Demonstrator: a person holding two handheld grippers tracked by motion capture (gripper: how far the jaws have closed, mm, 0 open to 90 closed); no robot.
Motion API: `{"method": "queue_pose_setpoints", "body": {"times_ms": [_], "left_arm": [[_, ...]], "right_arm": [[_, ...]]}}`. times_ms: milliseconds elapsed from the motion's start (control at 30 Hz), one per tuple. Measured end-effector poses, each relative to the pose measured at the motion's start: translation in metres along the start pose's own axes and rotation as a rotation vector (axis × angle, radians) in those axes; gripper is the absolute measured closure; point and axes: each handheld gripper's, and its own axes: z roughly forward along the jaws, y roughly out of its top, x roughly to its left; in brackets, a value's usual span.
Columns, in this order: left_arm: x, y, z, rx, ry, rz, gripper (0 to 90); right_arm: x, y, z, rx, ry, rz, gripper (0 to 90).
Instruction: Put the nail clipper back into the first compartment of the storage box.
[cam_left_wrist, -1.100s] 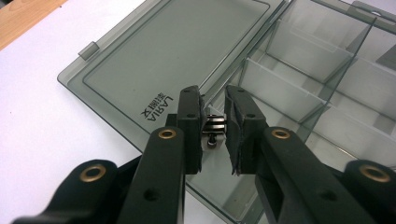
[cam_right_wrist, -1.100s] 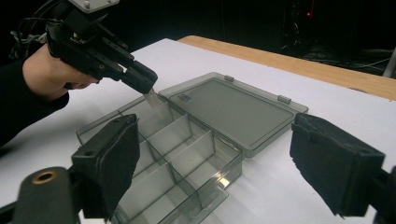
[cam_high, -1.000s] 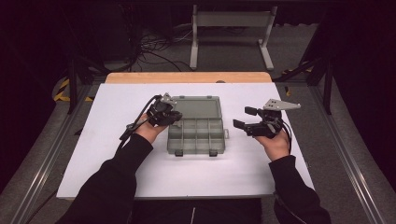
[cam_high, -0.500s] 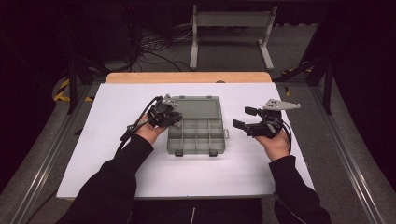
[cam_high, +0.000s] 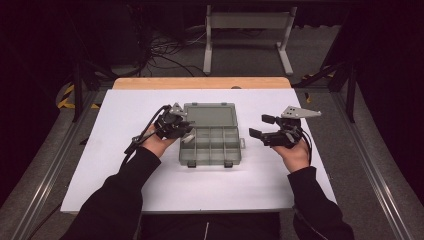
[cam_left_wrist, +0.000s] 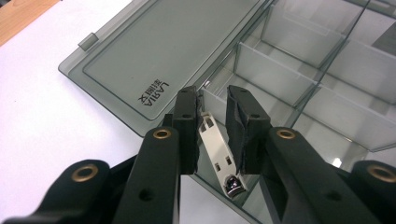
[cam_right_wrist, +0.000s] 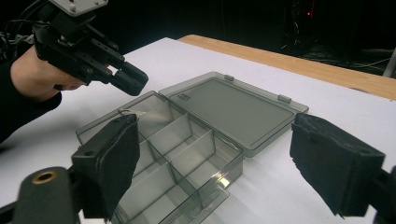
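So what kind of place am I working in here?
Probably a lab recording bench, not a home: a white table top on a metal frame, loose cables on the floor behind, dark surroundings, and a bare metal stand.

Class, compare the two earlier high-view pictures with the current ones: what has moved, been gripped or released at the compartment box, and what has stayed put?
Very little changed. The left gripper hovers over the near-left corner of the clear grey plastic compartment box, where a small silver nail clipper sits between its jaws, not clearly pressed; no move shows in the high view. The right gripper stayed open beside the box, and the flat-open lid did not shift.
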Motion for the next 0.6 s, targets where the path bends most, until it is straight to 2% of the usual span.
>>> {"method": "queue_pose_setpoints", "body": {"times_ms": [200,300,467,533,600], "left_arm": [[0.000,0.001,-0.008,-0.012,-0.011,-0.007,80.9],[-0.001,0.003,-0.018,-0.029,-0.021,0.001,88.9],[-0.001,0.004,-0.027,-0.037,-0.027,0.003,89.9],[0.000,0.004,-0.035,-0.054,-0.033,-0.005,90.0],[0.001,0.004,-0.039,-0.054,-0.034,-0.004,89.9]], "right_arm": [[0.000,0.000,0.000,0.002,0.000,0.000,16.4],[0.000,0.000,0.000,0.003,-0.002,-0.002,17.4],[0.000,0.001,0.001,0.007,0.000,-0.013,20.6],[0.001,0.002,0.002,0.020,0.005,-0.025,27.1],[0.002,0.003,0.003,0.026,0.006,-0.031,29.6]]}}
